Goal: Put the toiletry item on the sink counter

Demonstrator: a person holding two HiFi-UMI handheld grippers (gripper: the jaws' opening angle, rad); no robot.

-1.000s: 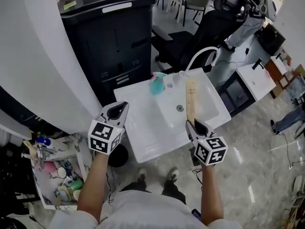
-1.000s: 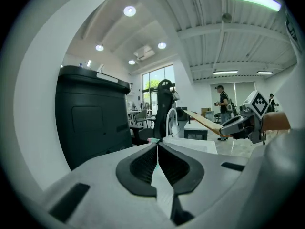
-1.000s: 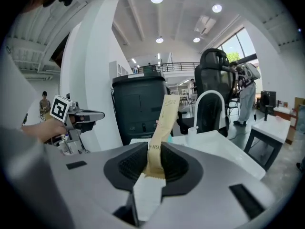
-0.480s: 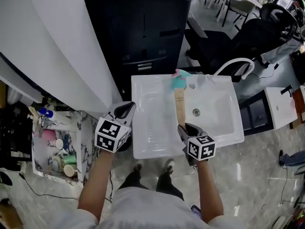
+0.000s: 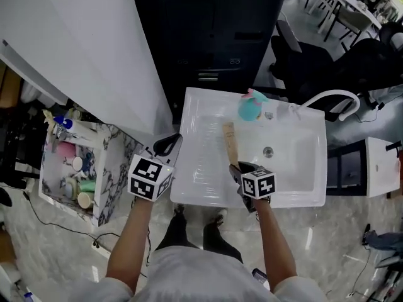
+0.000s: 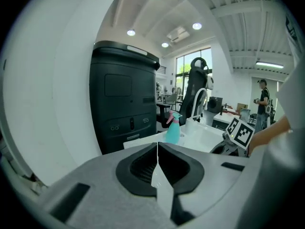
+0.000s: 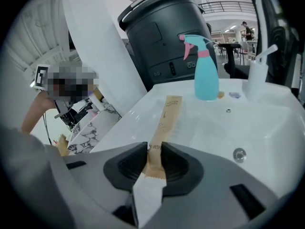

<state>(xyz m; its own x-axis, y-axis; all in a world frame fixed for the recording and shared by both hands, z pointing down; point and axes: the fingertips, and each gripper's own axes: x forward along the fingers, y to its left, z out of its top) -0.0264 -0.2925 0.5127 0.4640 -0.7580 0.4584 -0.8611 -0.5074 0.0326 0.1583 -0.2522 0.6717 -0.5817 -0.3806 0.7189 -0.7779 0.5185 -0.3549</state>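
The toiletry item is a long tan paper packet point(image 5: 230, 145) point(image 7: 167, 118). Its near end sits between the pads of my right gripper point(image 5: 238, 168) point(image 7: 153, 154), which still press on it while the jaws are opening. The packet's far end points toward the teal spray bottle point(image 5: 250, 107) point(image 7: 206, 75) and lies low over the flat ribbed left part of the white sink point(image 5: 201, 194), left of the drain point(image 5: 269, 151). My left gripper point(image 5: 165, 145) point(image 6: 157, 161) hangs at the sink's left edge, shut and empty.
A white curved faucet point(image 5: 327, 99) rises at the sink's right back corner. Behind the sink stands a black bin point(image 5: 214, 30). To the left are a white column and a marbled box point(image 5: 101, 168) with several toiletries. A black office chair point(image 5: 327, 61) stands to the right.
My right gripper has carried the packet leftward from over the basin to the flat left part of the sink and lowered it. The left gripper has stayed at the sink's left edge.
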